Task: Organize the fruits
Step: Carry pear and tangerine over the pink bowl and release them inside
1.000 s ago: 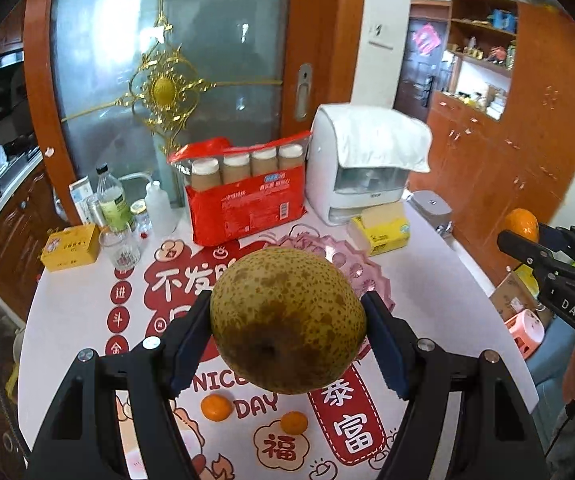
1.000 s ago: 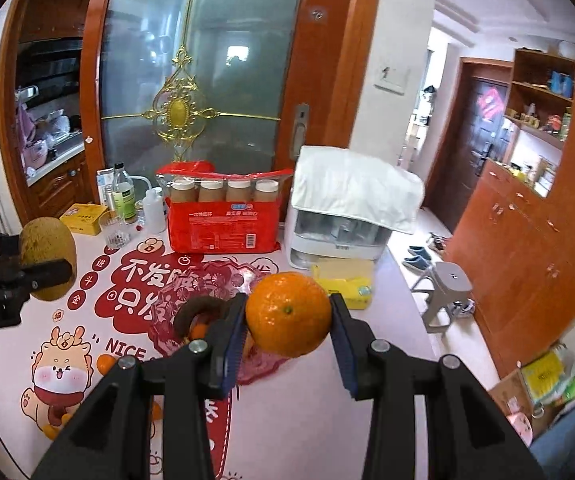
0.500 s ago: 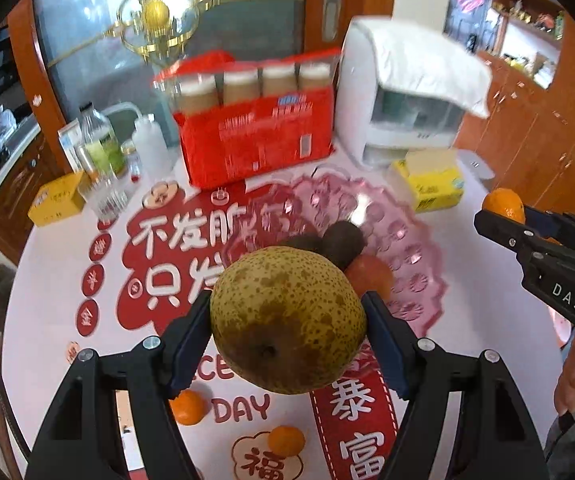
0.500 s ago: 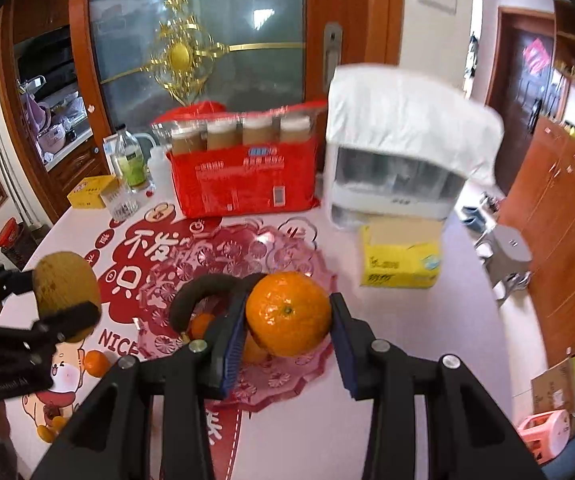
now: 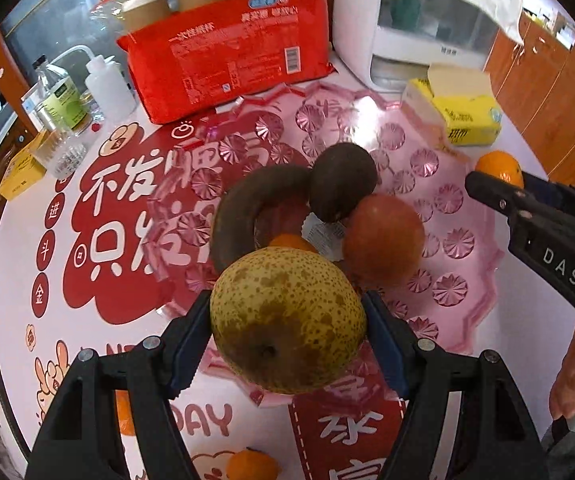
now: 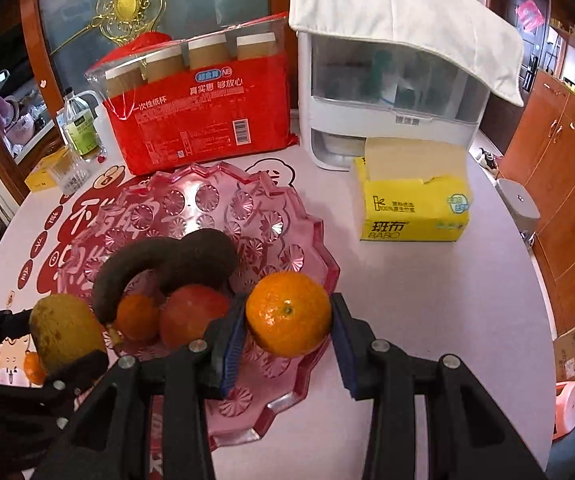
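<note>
A home dining corner with warm wood cabinetry and a frosted glass door.

A round white table (image 6: 427,280) sits in front of a frosted glass door (image 6: 215,4) at 12 o'clock — its pane carries a gold ornament (image 6: 127,0) and an orange-brown wooden frame. Wooden cabinets (image 6: 567,168) line the wall at 3 o'clock, and a dark doorway (image 6: 523,28) stands at 1 o'clock. A kitchen counter (image 6: 19,120) shows at 9 o'clock — daylight brightens the table.

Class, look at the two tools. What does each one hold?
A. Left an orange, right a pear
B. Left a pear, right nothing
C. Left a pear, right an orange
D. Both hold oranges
C: the left tool clamps the speckled pear, and the right tool clamps the orange.
</note>
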The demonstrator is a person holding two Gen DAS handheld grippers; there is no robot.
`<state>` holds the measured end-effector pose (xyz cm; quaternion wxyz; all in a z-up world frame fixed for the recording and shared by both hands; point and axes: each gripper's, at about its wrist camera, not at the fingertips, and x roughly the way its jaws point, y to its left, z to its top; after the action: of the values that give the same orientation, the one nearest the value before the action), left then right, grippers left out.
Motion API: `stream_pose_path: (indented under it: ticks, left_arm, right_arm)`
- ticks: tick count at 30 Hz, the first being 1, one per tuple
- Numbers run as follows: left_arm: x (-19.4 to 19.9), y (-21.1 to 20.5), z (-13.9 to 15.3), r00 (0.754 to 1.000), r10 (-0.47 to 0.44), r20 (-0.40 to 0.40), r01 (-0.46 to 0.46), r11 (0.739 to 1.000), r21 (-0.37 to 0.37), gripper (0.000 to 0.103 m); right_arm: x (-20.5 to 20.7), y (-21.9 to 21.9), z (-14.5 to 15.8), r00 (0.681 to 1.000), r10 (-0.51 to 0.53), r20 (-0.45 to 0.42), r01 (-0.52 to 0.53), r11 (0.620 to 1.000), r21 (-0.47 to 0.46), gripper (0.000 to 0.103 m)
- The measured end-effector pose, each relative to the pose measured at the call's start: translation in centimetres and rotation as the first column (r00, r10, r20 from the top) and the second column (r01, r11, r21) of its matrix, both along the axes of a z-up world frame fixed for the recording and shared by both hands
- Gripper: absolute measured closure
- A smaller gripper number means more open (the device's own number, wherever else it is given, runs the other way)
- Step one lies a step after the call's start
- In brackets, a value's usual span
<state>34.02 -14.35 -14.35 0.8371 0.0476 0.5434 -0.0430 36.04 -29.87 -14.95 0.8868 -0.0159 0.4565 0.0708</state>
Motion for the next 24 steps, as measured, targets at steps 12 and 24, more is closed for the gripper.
stream_pose_path:
  ticks: [12,24]
  left_arm:
    - [0.9,0.3,-1.5,1.0,0.015,-0.009,-0.015,0.999,0.033,0.03]
    - [-0.7,-0.6,2.0,0.99,-0.048,0.133,0.035,0.995,0.099,0.004]
  right_arm:
    - [2.1,2.4,-2.0,0.998,0.06,-0.012,-0.06,0.998,-0.018,0.062]
    - [1.3,2.9,0.1,0.993,0.086,0.078,-0.087,0.996,0.017,0.036]
